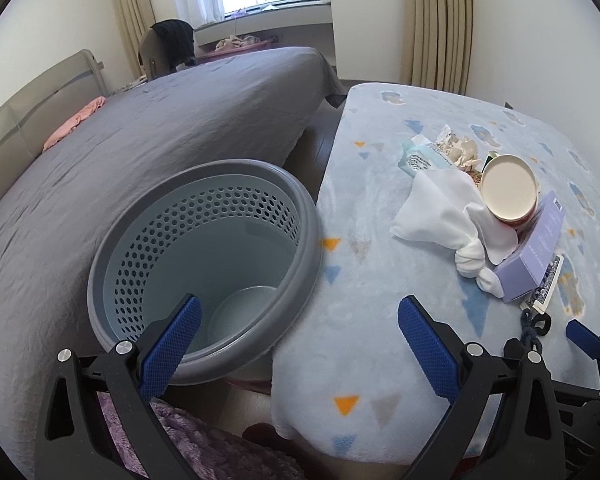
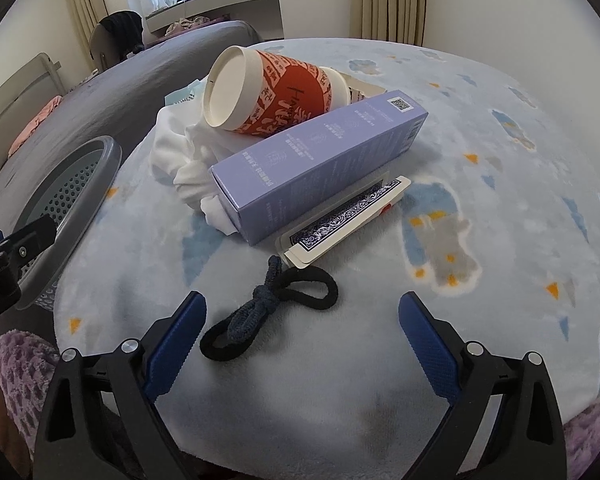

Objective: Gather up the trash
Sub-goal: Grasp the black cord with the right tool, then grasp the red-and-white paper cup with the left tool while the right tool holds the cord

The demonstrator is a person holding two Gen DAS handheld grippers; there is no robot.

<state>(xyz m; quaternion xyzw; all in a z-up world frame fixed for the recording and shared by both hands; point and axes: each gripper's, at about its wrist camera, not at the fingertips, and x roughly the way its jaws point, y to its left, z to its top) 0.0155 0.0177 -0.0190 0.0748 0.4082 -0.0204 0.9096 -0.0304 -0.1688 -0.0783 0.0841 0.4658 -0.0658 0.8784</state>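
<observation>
My left gripper [image 1: 300,336] hangs w/ fingers spread wide, nothing between them, over the gap where the grey bin [image 1: 204,276] meets the counter [image 1: 380,240]. Bin has a perforated wall, sits between the bed [image 1: 160,140] and the counter edge, touching the counter's blue fleece cover; nothing in it that I can see.

My right gripper [image 2: 302,340] is also spread wide and empty, low over the counter [image 2: 500,160]. Just ahead of it lie the hair ties [image 2: 272,308], a black loop knotted w/ a dark blue one.

Beyond those, a deck of cards [image 2: 344,224] w/ a blue patterned back, lying flat against the long lilac box [image 2: 320,164]. Box has small white print along its side, too fine to read, plus a QR code at the far end.

Behind the box a red and white paper cup [image 2: 268,92] lies on its side, open mouth toward me, resting on a bunched white cloth [image 2: 180,152]. Cup carries Chinese characters and a handwritten-style word starting "H", rest unclear.

From the left view, a wet wipes pack [image 1: 420,156] and a crumpled wrapper [image 1: 456,144] sit at the far end of the pile.
</observation>
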